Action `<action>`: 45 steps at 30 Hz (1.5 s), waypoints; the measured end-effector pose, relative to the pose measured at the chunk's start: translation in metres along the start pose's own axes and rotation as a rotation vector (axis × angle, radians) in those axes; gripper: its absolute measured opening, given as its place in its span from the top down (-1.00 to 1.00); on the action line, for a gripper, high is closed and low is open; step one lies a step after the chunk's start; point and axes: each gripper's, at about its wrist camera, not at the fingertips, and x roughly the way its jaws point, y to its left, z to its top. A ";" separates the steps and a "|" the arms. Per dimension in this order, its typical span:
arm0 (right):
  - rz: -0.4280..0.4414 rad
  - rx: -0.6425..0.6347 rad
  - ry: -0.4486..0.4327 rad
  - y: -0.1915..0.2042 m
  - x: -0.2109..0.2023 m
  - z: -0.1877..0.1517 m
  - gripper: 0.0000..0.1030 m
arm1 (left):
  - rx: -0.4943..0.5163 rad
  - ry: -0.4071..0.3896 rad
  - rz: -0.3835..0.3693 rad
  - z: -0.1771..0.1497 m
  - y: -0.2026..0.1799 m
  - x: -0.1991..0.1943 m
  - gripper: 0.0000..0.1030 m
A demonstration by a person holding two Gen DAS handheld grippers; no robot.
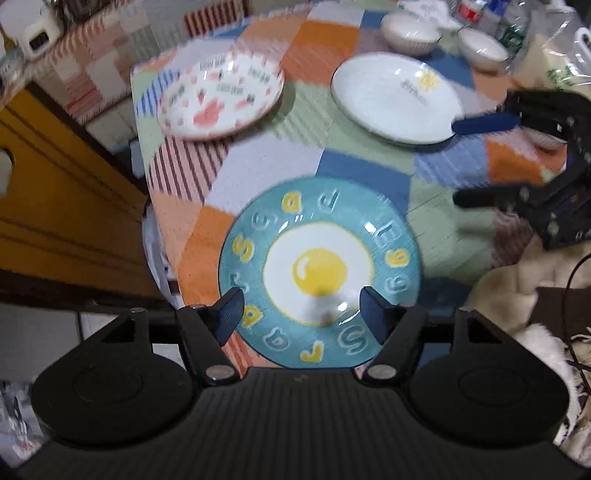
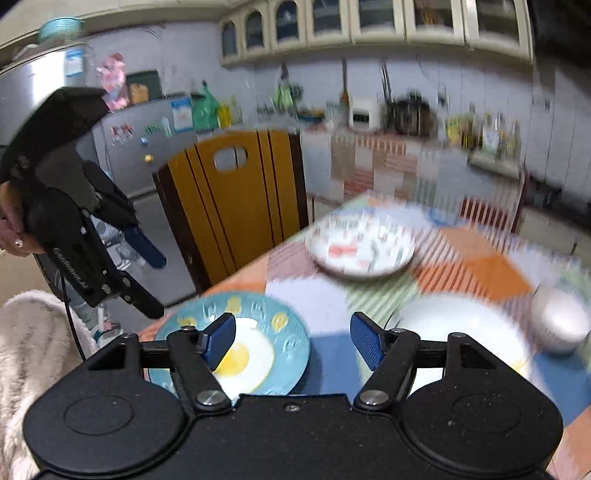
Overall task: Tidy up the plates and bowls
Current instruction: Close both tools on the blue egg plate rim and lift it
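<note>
The teal egg plate (image 1: 319,275) is seen at the near edge of the table (image 1: 354,110), directly beneath the left hand-held gripper (image 1: 301,314) — jaws apart, nothing clamped. The right hand-held gripper (image 2: 293,341), likewise spread and empty, is angled between it and the white plate (image 1: 395,98). Two bowls behind are shown only by the left view.

1. Three plates on the counter: a teal plate (image 1: 319,275) with a fried-egg picture at the near edge, a white plate with red marks (image 1: 221,98) toward the far left corner, and a plain white plate (image 1: 393,96) with a small sun on it toward the right.
2. Three white bowls: two (image 1: 410,31) (image 1: 484,48) along the far edge, and one (image 1: 543,138) partly hidden at the right edge.
</note>
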 end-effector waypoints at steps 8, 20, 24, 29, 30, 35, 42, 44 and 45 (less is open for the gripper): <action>0.132 0.189 0.272 -0.013 0.073 -0.027 -0.42 | -0.167 0.120 -0.002 -0.007 0.040 0.063 -0.31; 0.186 0.433 0.386 -0.038 0.109 -0.045 -0.15 | -0.283 0.110 0.032 -0.014 0.058 0.086 0.37; 0.176 0.428 0.384 -0.035 0.114 -0.044 0.10 | -0.352 0.114 -0.019 -0.020 0.072 0.089 0.48; 0.168 0.451 0.381 -0.032 0.112 -0.047 0.40 | -0.371 0.103 -0.024 -0.021 0.073 0.089 0.48; 0.160 0.451 0.373 -0.031 0.110 -0.047 0.46 | -0.375 0.101 -0.023 -0.021 0.073 0.090 0.48; 0.164 0.447 0.334 -0.037 0.108 -0.053 0.66 | -0.384 0.069 -0.028 -0.022 0.070 0.086 0.50; 0.169 0.517 0.329 -0.057 0.093 -0.050 0.68 | -0.462 -0.010 -0.086 -0.018 0.057 0.059 0.50; 0.164 0.581 0.352 -0.066 0.088 -0.046 0.68 | -0.499 -0.039 -0.106 -0.016 0.051 0.050 0.48; 0.165 0.596 0.352 -0.070 0.084 -0.044 0.68 | -0.497 -0.048 -0.104 -0.014 0.048 0.046 0.48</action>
